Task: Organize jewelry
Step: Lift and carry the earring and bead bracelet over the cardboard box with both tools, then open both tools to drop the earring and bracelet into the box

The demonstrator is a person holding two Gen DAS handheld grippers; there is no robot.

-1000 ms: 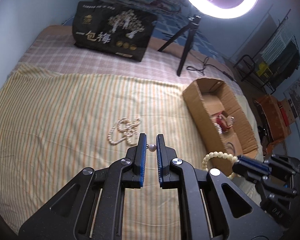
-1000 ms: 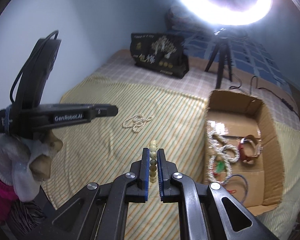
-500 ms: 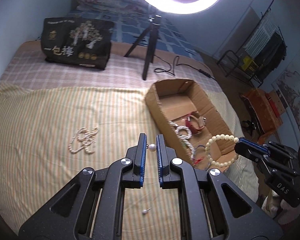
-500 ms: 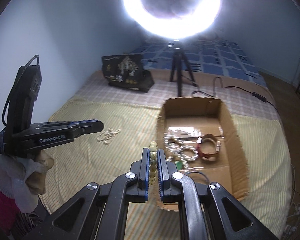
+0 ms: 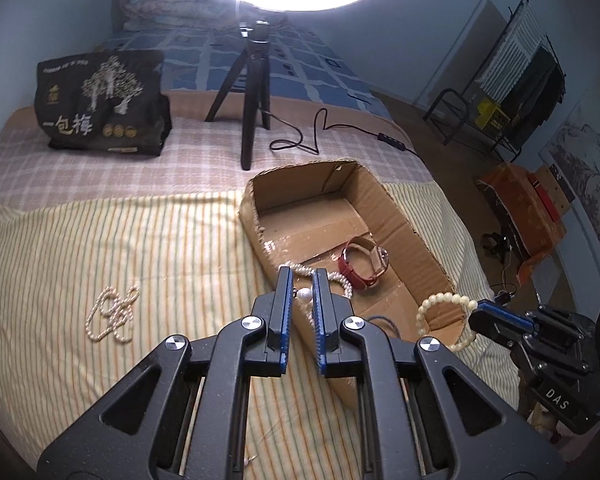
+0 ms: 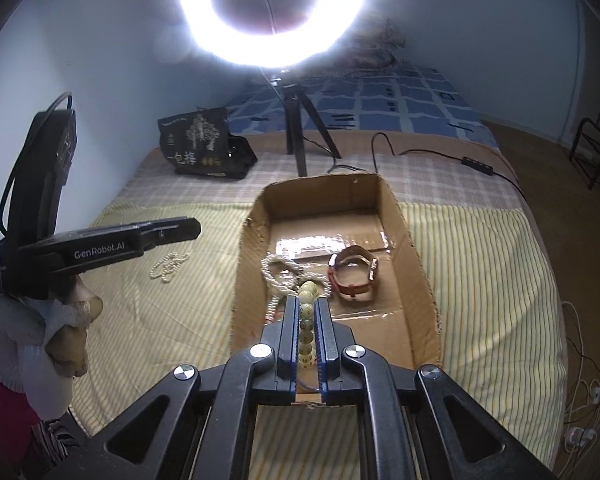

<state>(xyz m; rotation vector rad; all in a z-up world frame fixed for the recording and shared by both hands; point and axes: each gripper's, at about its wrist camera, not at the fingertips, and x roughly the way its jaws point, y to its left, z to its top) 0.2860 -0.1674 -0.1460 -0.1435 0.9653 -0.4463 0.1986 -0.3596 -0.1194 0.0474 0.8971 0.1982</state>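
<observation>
"GenRobot.AI" marks the left gripper (image 5: pixel 302 295), pinching a pearl (image 5: pixel 305 294); the right gripper (image 6: pixel 305 308) clamps a bead bracelet (image 6: pixel 306 322). The cardboard box (image 5: pixel 416 236) holds a red watch (image 5: pixel 362 262) and pearl strands (image 6: pixel 278 274).

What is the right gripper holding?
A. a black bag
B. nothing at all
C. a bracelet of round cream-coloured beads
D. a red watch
C: the right gripper is pinched shut on the bracelet of round cream-coloured beads, while the red-strapped watch lies in the open brown cardboard box.
</observation>
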